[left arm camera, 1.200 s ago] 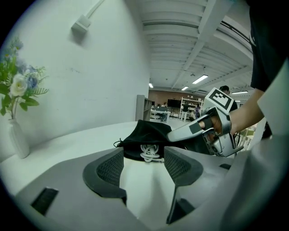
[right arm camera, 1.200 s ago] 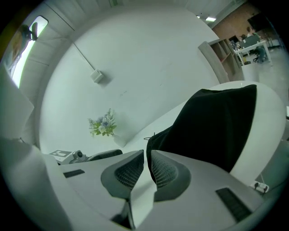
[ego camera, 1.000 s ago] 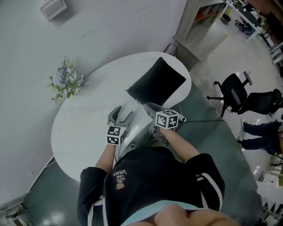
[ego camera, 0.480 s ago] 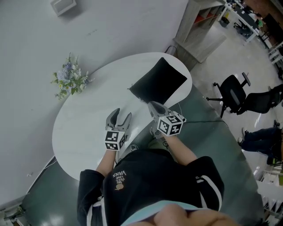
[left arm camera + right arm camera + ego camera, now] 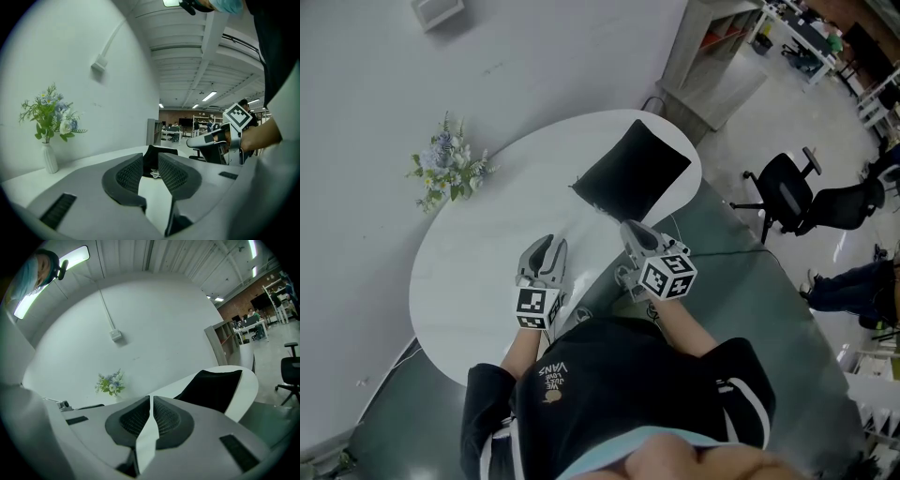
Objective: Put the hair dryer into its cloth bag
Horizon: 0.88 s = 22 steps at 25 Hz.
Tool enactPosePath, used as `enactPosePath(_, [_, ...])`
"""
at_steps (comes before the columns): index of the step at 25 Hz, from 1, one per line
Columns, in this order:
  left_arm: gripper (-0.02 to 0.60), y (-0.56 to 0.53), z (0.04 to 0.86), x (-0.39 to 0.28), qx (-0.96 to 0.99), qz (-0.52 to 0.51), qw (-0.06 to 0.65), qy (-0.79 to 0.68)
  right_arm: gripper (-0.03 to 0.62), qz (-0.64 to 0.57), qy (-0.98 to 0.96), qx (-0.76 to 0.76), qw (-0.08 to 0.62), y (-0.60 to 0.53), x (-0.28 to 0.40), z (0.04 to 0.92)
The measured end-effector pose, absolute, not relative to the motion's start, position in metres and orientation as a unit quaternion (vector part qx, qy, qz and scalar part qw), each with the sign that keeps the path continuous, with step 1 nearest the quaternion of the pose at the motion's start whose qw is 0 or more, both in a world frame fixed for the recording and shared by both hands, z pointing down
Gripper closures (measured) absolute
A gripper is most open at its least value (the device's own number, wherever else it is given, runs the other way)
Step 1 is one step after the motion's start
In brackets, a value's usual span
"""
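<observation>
I'm seeing the black cloth bag (image 5: 633, 173) lying flat at the far end of the white oval table (image 5: 478, 272), well apart from both claws. My left gripper (image 5: 546, 246) is hovering with its jaws narrowly spread, having just been closing on nothing. My right gripper (image 5: 629, 228) is keeping its jaws pressed together, empty.

White oval table (image 5: 469, 281), grey floor (image 5: 769, 305), black office chair (image 5: 785, 187)

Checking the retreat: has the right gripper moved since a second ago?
Yes. The right gripper, shut and empty, has drawn back from the near corner of the black bag toward the person; white table now shows between them.
</observation>
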<state>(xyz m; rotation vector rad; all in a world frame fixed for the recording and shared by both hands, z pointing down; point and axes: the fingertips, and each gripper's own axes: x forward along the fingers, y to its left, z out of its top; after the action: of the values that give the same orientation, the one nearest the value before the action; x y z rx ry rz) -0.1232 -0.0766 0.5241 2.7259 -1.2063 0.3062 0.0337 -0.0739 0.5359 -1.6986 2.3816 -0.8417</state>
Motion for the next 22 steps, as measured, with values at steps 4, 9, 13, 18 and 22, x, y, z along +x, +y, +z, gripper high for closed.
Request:
enactPosePath(4, [0.519, -0.067, 0.515, -0.129, 0.908, 0.094, 0.049, -0.405, 0.546, -0.270, 0.779, -0.564, 0.048, -0.060, 0.031, 0.530])
enactPosePath(9, [0.549, -0.054, 0.507, -0.134, 0.910, 0.081, 0.042, -0.404, 0.546, -0.265, 0.778, -0.568, 0.048, -0.046, 0.027, 0.525])
enactPosePath(13, [0.558, -0.043, 0.504, -0.140, 0.911, 0.076, 0.041, -0.403, 0.546, -0.258, 0.777, -0.572, 0.042, -0.037, 0.024, 0.524])
enactPosePath(18, [0.561, -0.032, 0.503, -0.149, 0.908, 0.073, 0.042, -0.410, 0.548, -0.256, 0.776, -0.575, 0.036, -0.026, 0.018, 0.526])
enactPosePath(22, [0.561, -0.026, 0.501, -0.157, 0.906, 0.073, 0.047, -0.415, 0.549, -0.256, 0.778, -0.573, 0.034, -0.021, 0.011, 0.526])
